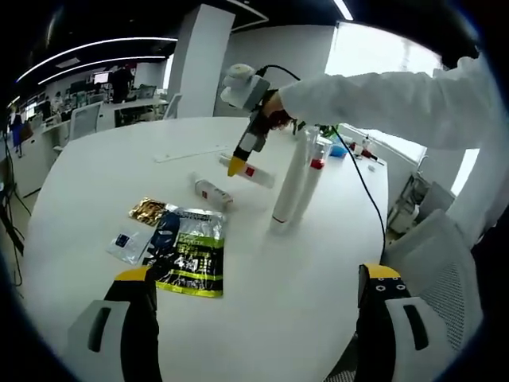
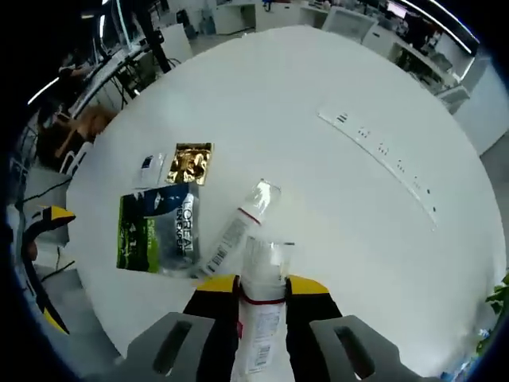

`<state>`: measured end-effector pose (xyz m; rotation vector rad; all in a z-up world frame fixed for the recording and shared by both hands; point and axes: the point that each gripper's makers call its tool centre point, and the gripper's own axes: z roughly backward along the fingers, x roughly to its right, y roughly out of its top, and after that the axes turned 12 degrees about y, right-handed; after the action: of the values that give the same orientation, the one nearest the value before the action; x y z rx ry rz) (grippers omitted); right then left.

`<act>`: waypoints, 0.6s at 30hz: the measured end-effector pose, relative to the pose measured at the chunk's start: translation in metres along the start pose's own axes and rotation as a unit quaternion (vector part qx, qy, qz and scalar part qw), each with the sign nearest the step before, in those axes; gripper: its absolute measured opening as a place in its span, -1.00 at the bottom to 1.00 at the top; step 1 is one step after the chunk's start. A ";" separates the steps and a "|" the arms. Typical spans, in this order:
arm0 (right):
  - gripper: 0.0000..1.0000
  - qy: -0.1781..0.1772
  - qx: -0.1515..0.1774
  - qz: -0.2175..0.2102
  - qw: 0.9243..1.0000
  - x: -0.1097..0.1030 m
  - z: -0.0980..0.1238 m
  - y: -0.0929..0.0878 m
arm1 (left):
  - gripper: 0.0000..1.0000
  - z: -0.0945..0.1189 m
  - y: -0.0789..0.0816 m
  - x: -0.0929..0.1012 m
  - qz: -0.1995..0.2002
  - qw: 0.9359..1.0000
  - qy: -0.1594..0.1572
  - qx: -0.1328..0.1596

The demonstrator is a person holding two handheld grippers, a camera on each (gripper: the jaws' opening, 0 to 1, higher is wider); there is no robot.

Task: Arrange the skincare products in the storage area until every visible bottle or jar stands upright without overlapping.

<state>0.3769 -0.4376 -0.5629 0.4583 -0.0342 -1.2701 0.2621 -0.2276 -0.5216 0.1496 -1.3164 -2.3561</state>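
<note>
Two tall white bottles (image 1: 288, 185) (image 1: 312, 177) stand upright side by side on the round white table (image 1: 95, 167). A white tube with a red band (image 1: 253, 173) lies flat to their left. My right gripper (image 1: 238, 165), held by a hand in a white sleeve, is shut on it. In the right gripper view that tube (image 2: 258, 322) sits between the yellow-tipped jaws of the right gripper (image 2: 261, 285), clear cap forward. A second white tube (image 1: 213, 192) (image 2: 238, 227) lies nearby. My left gripper (image 1: 256, 274) hangs open over the near table.
A green-and-black packet (image 1: 189, 253) (image 2: 155, 227), a gold sachet (image 1: 149, 211) (image 2: 191, 163) and a small blue-white sachet (image 1: 126, 243) lie flat near the left. A white power strip (image 2: 382, 151) lies farther out. A grey chair (image 1: 433, 255) stands by the table edge.
</note>
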 end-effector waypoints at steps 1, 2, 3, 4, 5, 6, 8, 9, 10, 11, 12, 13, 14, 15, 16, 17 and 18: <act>-0.74 0.003 0.008 0.000 1.000 -0.002 0.004 0.002 | 0.99 0.000 0.001 0.001 0.000 1.000 -0.003 0.002; -0.74 0.006 0.025 0.004 1.000 -0.005 0.010 0.007 | 0.99 0.000 0.002 0.002 0.001 1.000 -0.004 0.003; -0.74 0.008 0.036 0.002 0.999 -0.006 0.015 0.011 | 0.99 0.001 0.003 0.004 0.002 1.000 -0.006 0.005; -0.74 0.011 0.058 0.003 0.998 -0.007 0.022 0.017 | 0.99 0.001 0.004 0.004 0.002 1.000 -0.007 0.006; -0.74 0.013 0.072 0.003 0.997 -0.009 0.028 0.021 | 0.99 0.001 0.006 0.005 0.004 1.000 -0.007 0.010; -0.74 0.015 0.091 0.003 0.996 -0.010 0.038 0.025 | 0.99 0.001 0.007 0.005 0.005 1.000 -0.006 0.012; -0.74 0.019 0.125 0.008 0.992 -0.012 0.052 0.035 | 0.99 0.002 0.011 0.006 0.006 1.000 -0.009 0.017; -0.74 0.020 0.135 0.003 0.991 -0.014 0.058 0.037 | 0.99 0.003 0.013 0.008 0.006 1.000 -0.010 0.020; -0.74 0.022 0.147 0.006 0.989 -0.015 0.063 0.040 | 0.99 0.003 0.015 0.008 0.005 1.000 -0.010 0.021; -0.74 0.025 0.163 0.000 0.986 -0.018 0.071 0.042 | 0.99 0.004 0.016 0.009 0.004 1.000 -0.010 0.022; -0.74 0.026 0.168 -0.003 0.985 -0.019 0.074 0.042 | 0.99 0.004 0.017 0.009 0.002 1.000 -0.009 0.023; -0.74 0.032 0.186 -0.005 0.982 -0.021 0.081 0.046 | 0.99 0.004 0.018 0.010 0.000 1.000 -0.009 0.023; -0.74 0.037 0.202 -0.004 0.979 -0.023 0.086 0.050 | 0.98 0.005 0.019 0.011 -0.003 1.000 -0.008 0.026; -0.74 0.045 0.223 -0.008 0.974 -0.027 0.095 0.053 | 0.97 0.005 0.022 0.012 -0.006 0.999 -0.007 0.032; -0.74 0.049 0.236 -0.007 0.970 -0.029 0.101 0.056 | 0.95 0.006 0.025 0.015 -0.008 0.999 -0.010 0.039; -0.74 0.054 0.251 -0.004 0.967 -0.033 0.107 0.058 | 0.93 0.007 0.026 0.016 -0.007 0.999 -0.011 0.039; -0.74 0.064 0.265 -0.005 0.962 -0.040 0.115 0.060 | 0.93 0.007 0.027 0.017 -0.004 0.999 -0.012 0.040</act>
<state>0.3876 -0.4238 -0.4284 1.0031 -0.2678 -1.2317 0.2538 -0.2418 -0.4934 0.1501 -1.4250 -2.3194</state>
